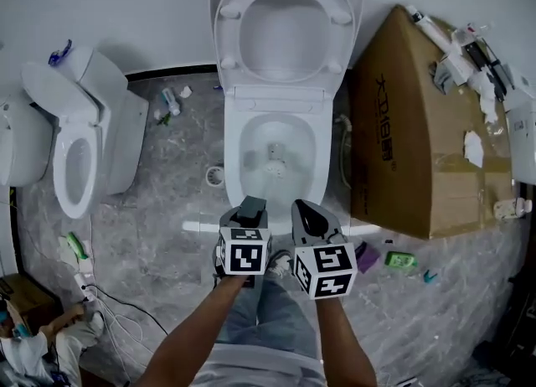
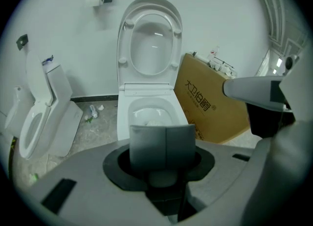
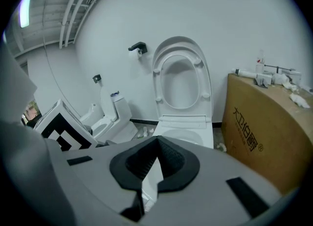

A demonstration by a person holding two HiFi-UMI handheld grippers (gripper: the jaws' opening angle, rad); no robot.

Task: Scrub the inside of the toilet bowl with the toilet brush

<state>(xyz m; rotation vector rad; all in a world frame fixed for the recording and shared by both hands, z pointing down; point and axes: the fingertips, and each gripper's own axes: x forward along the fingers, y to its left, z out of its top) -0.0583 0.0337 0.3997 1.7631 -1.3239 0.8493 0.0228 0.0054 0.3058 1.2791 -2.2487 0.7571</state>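
Observation:
The white toilet stands straight ahead with its lid and seat (image 1: 285, 33) raised. Its bowl (image 1: 239, 138) is open, with water at the bottom. I can make out no toilet brush in any view. My left gripper (image 1: 252, 207) hovers just before the bowl's front edge, jaws shut on nothing. My right gripper (image 1: 310, 216) is beside it, jaws meeting at the tips, also with nothing held. The left gripper view shows my left gripper (image 2: 165, 144) aimed at the bowl (image 2: 151, 110). In the right gripper view my right gripper (image 3: 156, 142) points at the bowl (image 3: 188, 134).
A big cardboard box (image 1: 419, 142) with clutter on top stands close on the toilet's right. A second toilet (image 1: 79, 142) is at the left. A small white round thing (image 1: 215, 176) lies by the toilet's left side. Litter and cables (image 1: 109, 310) are scattered on the grey floor.

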